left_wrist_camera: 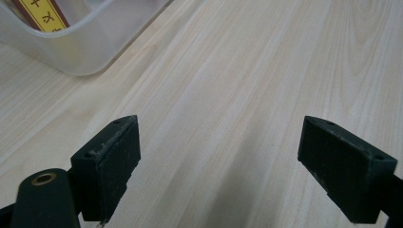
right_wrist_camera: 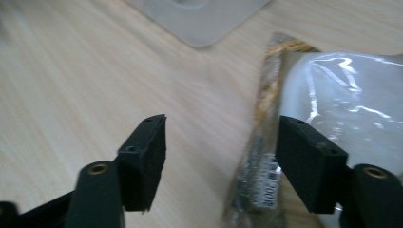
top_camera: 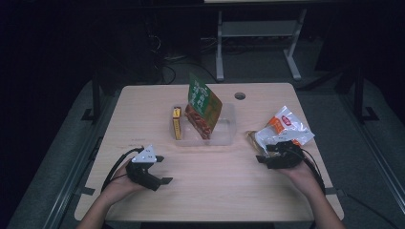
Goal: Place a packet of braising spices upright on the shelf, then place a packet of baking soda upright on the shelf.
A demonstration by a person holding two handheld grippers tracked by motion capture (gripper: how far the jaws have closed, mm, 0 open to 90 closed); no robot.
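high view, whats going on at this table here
A person sits at a wooden table with a gripper in each hand. The right gripper is down at the sealed edge of a clear and orange snack bag lying on the table's right side, jaws open with that edge between them, not yet pinched. The left gripper rests open over bare wood. A clear plastic tray in the middle holds a green and red packet and a yellow box.

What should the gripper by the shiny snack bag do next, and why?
Probably shift the right gripper a little toward the snack bag and close on its sealed edge. Its jaws are open, low over the table, and the bag's edge lies just inside one jaw, not yet pinched.
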